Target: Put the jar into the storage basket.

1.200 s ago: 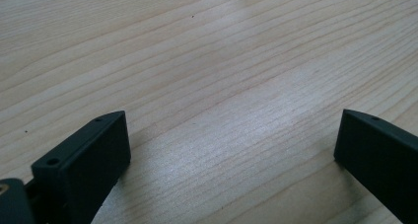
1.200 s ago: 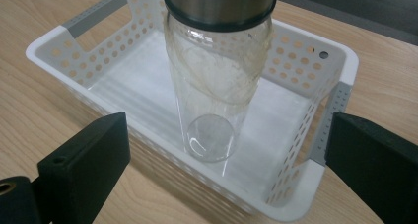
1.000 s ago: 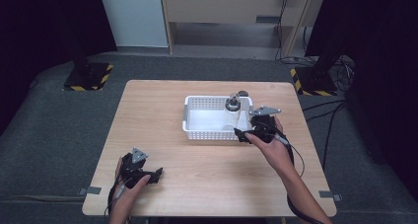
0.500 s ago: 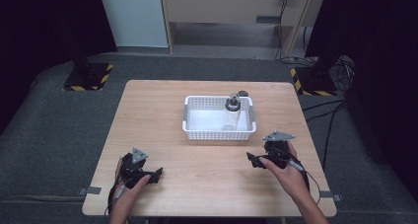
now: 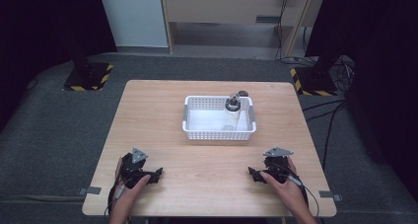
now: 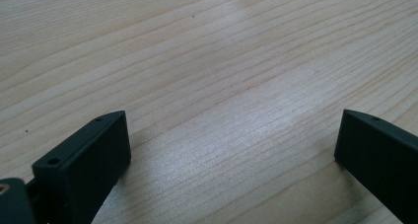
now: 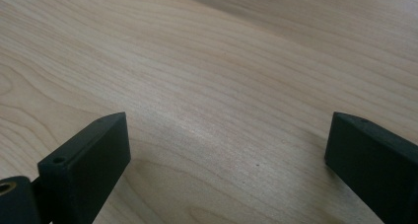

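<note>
Two grippers resting low on the near worktop point(image 5: 207, 150), well apart: left gripper point(image 5: 156, 173) and right gripper point(image 5: 252, 173), both spread wide, holding nothing. Standing upright in the right end of the white basket point(image 5: 193, 128), a clear jar point(image 5: 232, 116) with dark lid. Peeking behind the basket's far rim, partly hidden, a dark round object point(image 5: 242, 93), hard to identify.

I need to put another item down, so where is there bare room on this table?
Bare wood lies left of the basket to the table edge, and in the strip between the left gripper and right gripper. The basket's right end is crowded by a bottle.
</note>
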### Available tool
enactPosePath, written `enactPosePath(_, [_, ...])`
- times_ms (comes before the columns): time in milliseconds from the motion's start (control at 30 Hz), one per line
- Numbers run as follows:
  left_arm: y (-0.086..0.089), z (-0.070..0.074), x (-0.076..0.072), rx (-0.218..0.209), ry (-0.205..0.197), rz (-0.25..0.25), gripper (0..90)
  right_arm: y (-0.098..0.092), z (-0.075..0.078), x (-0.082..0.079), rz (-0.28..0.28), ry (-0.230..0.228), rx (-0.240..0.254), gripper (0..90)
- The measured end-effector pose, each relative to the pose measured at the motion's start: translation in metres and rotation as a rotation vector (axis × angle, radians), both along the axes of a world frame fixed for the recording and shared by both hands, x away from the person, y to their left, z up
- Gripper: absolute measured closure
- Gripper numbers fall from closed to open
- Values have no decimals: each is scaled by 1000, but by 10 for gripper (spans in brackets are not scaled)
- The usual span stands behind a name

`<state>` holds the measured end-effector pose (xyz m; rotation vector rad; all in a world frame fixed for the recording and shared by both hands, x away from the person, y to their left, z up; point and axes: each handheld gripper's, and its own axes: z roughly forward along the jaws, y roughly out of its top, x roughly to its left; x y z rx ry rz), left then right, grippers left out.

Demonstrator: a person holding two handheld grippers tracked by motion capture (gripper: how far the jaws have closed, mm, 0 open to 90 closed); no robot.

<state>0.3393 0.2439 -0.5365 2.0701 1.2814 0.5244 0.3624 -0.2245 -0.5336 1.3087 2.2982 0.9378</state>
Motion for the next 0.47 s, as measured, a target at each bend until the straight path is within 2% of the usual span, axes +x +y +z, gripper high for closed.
enactPosePath(167, [0,0,0,0,0,0,0,2,-5,-3,3,-38,-9,5])
enactPosePath(467, [0,0,0,0,0,0,0,2,-5,-3,2,-35,-9,4])
